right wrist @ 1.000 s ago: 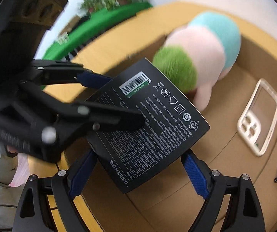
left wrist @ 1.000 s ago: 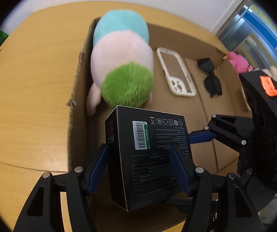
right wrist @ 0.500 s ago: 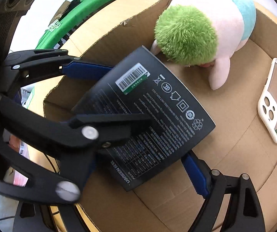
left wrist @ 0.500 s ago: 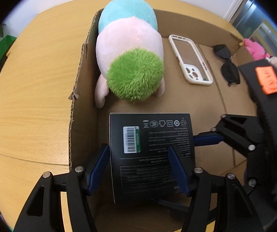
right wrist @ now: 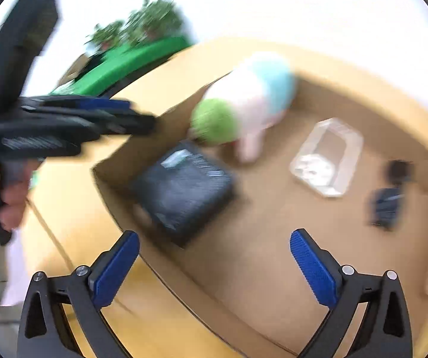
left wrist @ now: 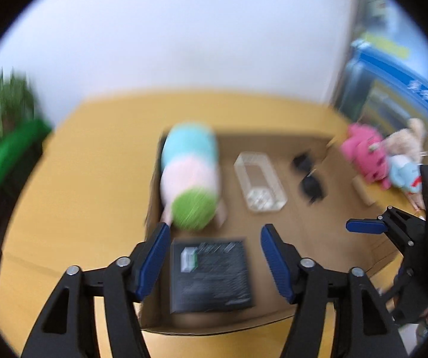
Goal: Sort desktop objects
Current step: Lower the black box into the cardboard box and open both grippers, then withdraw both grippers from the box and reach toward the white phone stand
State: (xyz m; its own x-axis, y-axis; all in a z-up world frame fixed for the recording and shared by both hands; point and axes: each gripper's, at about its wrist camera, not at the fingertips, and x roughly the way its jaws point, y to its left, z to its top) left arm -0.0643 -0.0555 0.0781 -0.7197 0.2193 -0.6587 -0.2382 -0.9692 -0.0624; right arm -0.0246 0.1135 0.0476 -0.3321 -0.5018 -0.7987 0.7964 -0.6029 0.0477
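Now the black box [left wrist: 211, 276] lies flat on the floor of the cardboard tray [left wrist: 276, 226], free of both grippers; the left gripper [left wrist: 212, 261] has its fingers spread on either side above it, having just been opening, with no pad touching it; the right gripper [right wrist: 214, 265] stands as wide as it goes, its jaws also just opened, with only bare cardboard between its fingers and the box up and to the left of them. So that item looks sorted; ahead of the left fingers the tray also holds the plush toy [left wrist: 190, 179], just beyond the box, the clear phone case [left wrist: 258, 185] further right and the dark sunglasses [left wrist: 309, 176] past that. Left to do, by my reading, are the pink and pale soft toys [left wrist: 386, 161] lying on the wooden surface [left wrist: 73, 194] outside the tray's far right corner; nothing blocks the way to them except the tray wall, though the blur leaves small details uncertain.
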